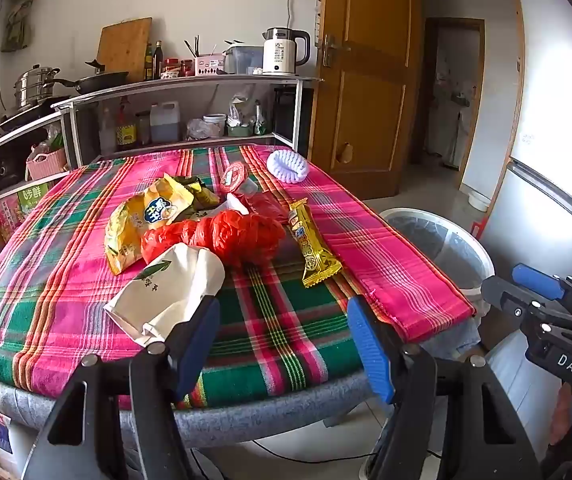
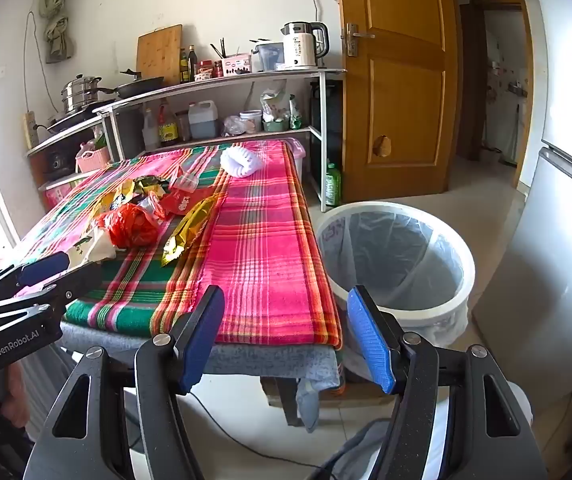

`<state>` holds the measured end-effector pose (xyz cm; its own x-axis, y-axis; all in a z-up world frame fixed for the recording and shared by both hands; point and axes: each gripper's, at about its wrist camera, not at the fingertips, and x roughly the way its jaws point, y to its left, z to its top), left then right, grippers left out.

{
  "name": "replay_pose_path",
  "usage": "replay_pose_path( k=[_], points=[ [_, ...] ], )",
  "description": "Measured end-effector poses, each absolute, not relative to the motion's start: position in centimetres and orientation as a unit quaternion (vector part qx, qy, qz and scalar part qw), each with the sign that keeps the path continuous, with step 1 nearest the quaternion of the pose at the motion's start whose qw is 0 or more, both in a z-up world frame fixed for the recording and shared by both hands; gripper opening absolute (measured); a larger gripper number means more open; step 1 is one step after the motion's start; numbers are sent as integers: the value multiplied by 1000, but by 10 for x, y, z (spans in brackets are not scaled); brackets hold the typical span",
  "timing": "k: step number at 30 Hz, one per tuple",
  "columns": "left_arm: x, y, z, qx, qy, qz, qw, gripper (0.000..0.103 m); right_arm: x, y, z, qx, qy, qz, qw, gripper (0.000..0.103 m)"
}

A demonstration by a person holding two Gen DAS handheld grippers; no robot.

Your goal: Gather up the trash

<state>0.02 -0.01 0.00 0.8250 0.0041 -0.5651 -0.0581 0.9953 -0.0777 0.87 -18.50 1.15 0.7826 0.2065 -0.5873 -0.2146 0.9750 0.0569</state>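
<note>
We see a worktop covered by a woven pink, green and orange plaid cloth (image 1: 98,292), matt and slightly coarse, over a grey felt-like underlay (image 1: 246,420). On the cloth lie a crinkled glossy red plastic bag (image 1: 226,236), a shiny gold foil snack wrapper (image 1: 313,248), a glossy yellow crisp packet (image 1: 142,220) and a matt white paper pouch with a green leaf print (image 1: 170,288). Beside the cloth stands a round white plastic bin (image 2: 401,304) lined with thin translucent film. Behind the cloth we see a varnished wooden door (image 2: 397,80), a bare bamboo cutting board (image 2: 160,54), a polished steel steamer pot (image 2: 80,94) and a white kettle with a metal rim (image 2: 303,46). The fingers (image 2: 369,340) carry ribbed blue rubbery pads on matt black plastic.
</note>
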Motion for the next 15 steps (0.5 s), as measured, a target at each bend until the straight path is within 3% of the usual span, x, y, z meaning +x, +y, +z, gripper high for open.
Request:
replay_pose_path(
  k=[15],
  points=[
    [-2, 2, 4, -48, 291, 19, 955, 68, 8, -186, 11, -5, 309, 113, 944, 65]
  ],
)
